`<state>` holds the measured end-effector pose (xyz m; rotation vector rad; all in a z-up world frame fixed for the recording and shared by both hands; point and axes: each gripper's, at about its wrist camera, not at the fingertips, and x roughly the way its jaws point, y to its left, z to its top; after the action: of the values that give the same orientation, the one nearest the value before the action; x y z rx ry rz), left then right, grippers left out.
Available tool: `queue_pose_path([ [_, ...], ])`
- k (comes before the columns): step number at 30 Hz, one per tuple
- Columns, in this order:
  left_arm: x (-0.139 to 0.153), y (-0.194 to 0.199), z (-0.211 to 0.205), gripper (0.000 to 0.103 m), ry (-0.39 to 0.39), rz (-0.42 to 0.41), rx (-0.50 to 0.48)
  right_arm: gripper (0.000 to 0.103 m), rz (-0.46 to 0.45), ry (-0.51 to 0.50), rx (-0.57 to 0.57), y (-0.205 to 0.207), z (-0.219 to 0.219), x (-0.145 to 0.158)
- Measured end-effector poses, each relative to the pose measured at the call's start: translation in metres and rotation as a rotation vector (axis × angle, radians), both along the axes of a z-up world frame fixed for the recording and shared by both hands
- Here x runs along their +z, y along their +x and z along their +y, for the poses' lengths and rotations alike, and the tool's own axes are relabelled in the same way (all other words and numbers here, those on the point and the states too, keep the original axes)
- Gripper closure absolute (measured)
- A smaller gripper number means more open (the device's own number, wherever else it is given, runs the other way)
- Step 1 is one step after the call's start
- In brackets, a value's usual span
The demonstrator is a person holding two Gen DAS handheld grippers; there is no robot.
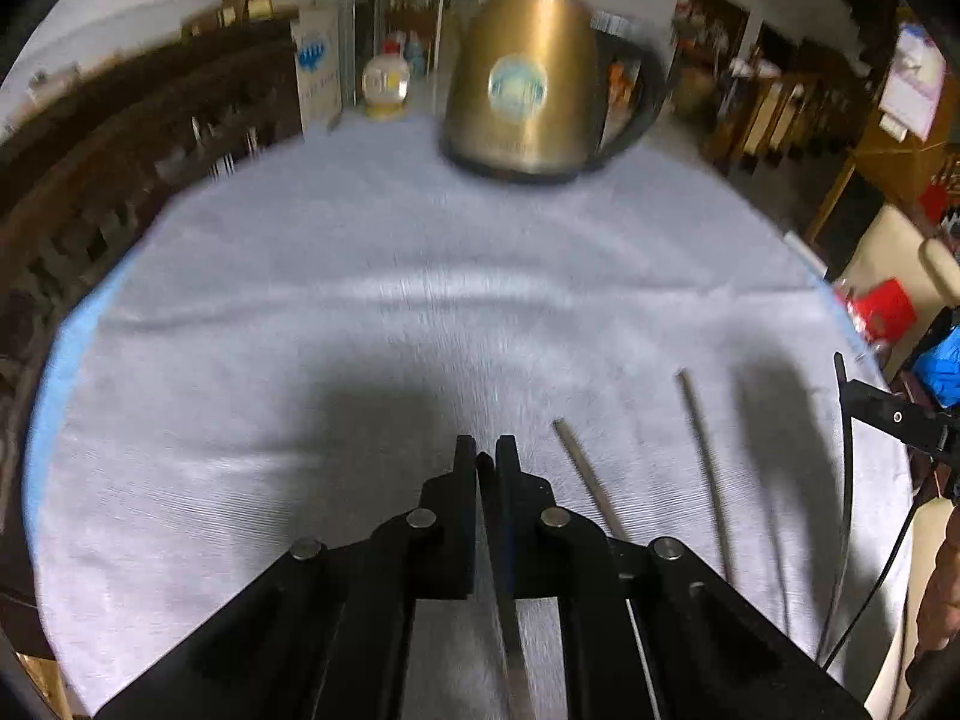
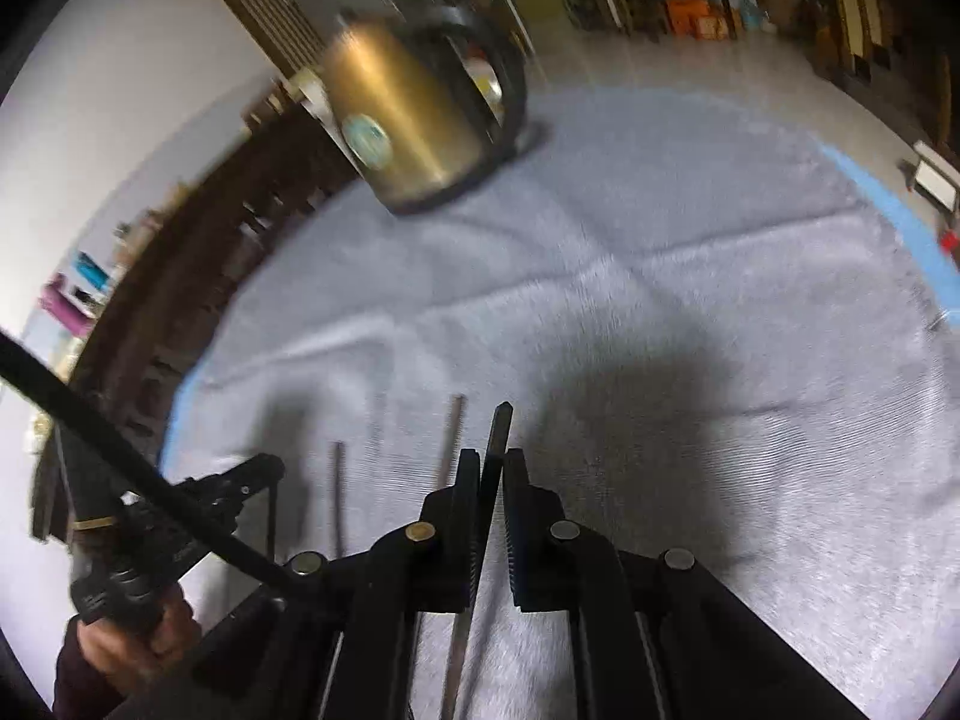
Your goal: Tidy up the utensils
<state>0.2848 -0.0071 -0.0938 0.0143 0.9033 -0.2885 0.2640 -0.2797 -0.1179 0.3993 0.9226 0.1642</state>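
**Ana:** Chopsticks, by the look of them — thin metal sticks on the grey cloth (image 1: 360,300). The left gripper (image 1: 487,450) has its jaws pinched nearly together on one stick (image 1: 507,630), which runs down between them to the bottom of the left wrist frame.

**Ben:** And the right gripper (image 2: 493,462) is also narrow, clamped on a dark stick (image 2: 499,426) whose tip pokes out just past the fingertips at centre frame. Both views are blurred, so I can't say how firm either grip is.

**Ana:** Two more sticks lie loose on the cloth: one (image 1: 585,474) just right of the left gripper in the lower middle, another (image 1: 702,456) further right. They lie roughly parallel.

**Ben:** So I judge the step to be laying the held sticks down in line with those. Doing it well means lowering each stick flat, parallel to its neighbours, tips level, and opening only once it touches the cloth.

**Ana:** Agreed. A round stick may roll on release, so open slowly and lift straight up. Keep well clear of the brass kettle (image 1: 528,78) at the top of the frame; it's far off, though.

**Ben:** Mind the black cable (image 2: 120,468) crossing the lower left of the right wrist view.
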Motion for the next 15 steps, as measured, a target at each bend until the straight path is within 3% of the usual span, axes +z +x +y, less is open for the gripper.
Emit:
queue_pose_path([
  [8,0.088,-0.074,0.013,0.097,-0.062,-0.244,-0.03,0.096,-0.236,-0.031,-0.045,-0.075,-0.005,0.064],
  [15,0.132,-0.142,0.027,0.098,-0.088,-0.418,-0.017,0.096,-0.415,-0.086,-0.085,-0.149,0.004,0.108],
])
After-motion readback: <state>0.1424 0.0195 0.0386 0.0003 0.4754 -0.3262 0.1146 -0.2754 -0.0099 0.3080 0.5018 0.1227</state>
